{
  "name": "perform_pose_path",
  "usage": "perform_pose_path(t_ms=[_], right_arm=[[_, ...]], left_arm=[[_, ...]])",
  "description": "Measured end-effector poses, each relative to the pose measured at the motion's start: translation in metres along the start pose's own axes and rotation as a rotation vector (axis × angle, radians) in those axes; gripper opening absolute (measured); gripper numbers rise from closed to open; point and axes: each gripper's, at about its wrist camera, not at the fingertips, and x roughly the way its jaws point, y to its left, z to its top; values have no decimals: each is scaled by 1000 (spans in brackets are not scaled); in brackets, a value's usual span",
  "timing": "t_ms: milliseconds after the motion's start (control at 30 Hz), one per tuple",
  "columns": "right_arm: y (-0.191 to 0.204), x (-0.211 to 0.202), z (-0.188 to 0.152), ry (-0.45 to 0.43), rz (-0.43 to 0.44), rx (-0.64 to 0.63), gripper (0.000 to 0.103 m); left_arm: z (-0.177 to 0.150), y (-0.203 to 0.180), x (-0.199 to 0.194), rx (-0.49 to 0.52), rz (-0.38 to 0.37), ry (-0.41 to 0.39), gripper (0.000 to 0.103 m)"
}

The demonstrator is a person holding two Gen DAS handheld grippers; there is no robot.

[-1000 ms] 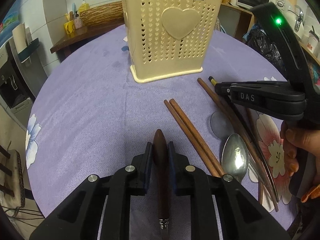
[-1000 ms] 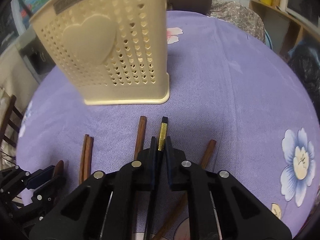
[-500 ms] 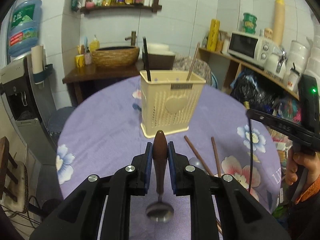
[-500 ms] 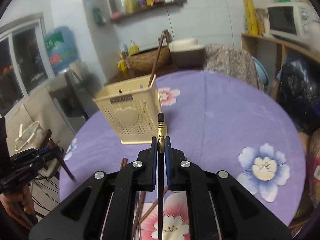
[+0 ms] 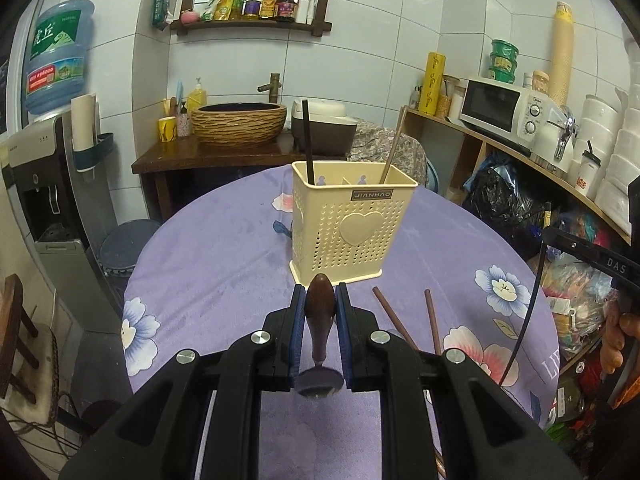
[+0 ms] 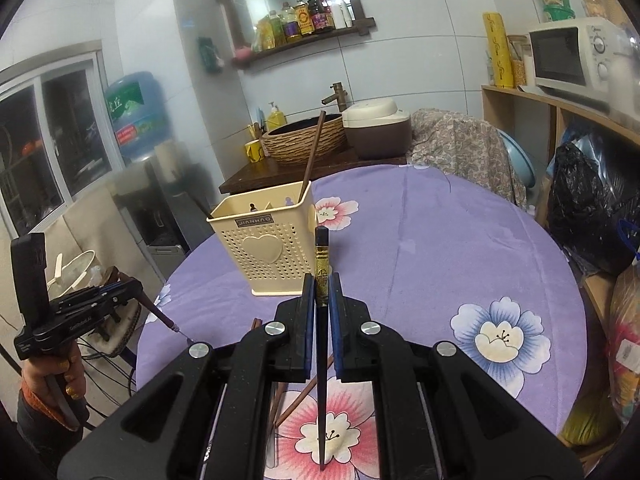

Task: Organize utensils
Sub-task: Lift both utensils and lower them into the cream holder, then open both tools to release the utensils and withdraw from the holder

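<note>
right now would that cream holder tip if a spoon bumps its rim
Possibly. The holder looks like thin perforated plastic, so probably light, and it stands tall. Its flared base and the two sticks already inside should steady it somewhat.

Two sticks [image 5: 308, 140] inside holder [image 5: 352, 236]

Left gripper [image 5: 320, 312] closed on the brown wooden handle of a spoon [image 5: 319, 320], whose metal bowl hangs below the jaws. Beyond it, on the counter [image 5: 224, 256] with its purple floral cloth, stands a cream perforated utensil holder [image 5: 352, 232] — one black chopstick [image 5: 307, 140] and one brown chopstick [image 5: 394, 144] lean inside. Two brown chopsticks [image 5: 394, 324] lie near its base. At right, the right gripper [image 5: 560, 240] holds a thin black chopstick [image 5: 528, 312] — its tip hanging downward.
</note>
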Motion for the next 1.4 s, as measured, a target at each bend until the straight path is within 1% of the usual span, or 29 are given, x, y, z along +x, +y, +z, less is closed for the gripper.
perform_pose_path(t_ms=[133, 267, 333, 367, 433, 467, 533, 600, 667, 767, 867, 1000, 1100, 1200, 1267, 1333, 1400], right_arm=[[11, -7, 19, -37, 13, -36, 8], [30, -10, 54, -80, 44, -81, 8], [39, -8, 79, -101, 59, -96, 8], [44, -7, 94, -114, 65, -103, 8], [54, -3, 126, -148, 60, -112, 8], [58, -1, 139, -162, 52, -116, 8], [65, 6, 166, -181, 39, -116, 8], [69, 11, 184, -197, 37, -103, 8], [74, 17, 198, -216, 27, -101, 8], [76, 28, 208, -238, 16, -94, 8], [73, 46, 205, -238, -3, -89, 8], [65, 74, 182, -220, -23, -88, 8], [59, 95, 161, -173, -21, -81, 8], [54, 109, 141, -135, -26, -88, 8], [51, 118, 128, -108, -23, -87, 8], [46, 125, 118, -89, -18, -72, 8], [45, 127, 112, -93, -19, -72, 8]], left_arm=[[14, -2, -4, 24, -11, -20, 16], [47, -6, -17, 33, -64, -61, 16], [73, -14, -25, 58, -84, -92, 16], [91, -19, -30, 68, -97, -111, 16], [121, -24, -34, 72, -118, -135, 16], [137, -27, -35, 70, -120, -148, 16], [159, -30, -32, 65, -113, -161, 16], [183, -34, -25, 56, -86, -184, 16], [197, -39, -12, 49, -63, -179, 16], [203, -43, 9, 44, -22, -161, 16], [199, -43, 40, 30, 42, -125, 16], [175, -46, 74, 32, 103, -93, 16], [153, -48, 89, 40, 134, -68, 16], [136, -45, 98, 39, 139, -45, 16], [127, -45, 102, 57, 153, -34, 16], [119, -44, 107, 54, 150, -5, 16], [113, -46, 113, 64, 158, 14, 16]])
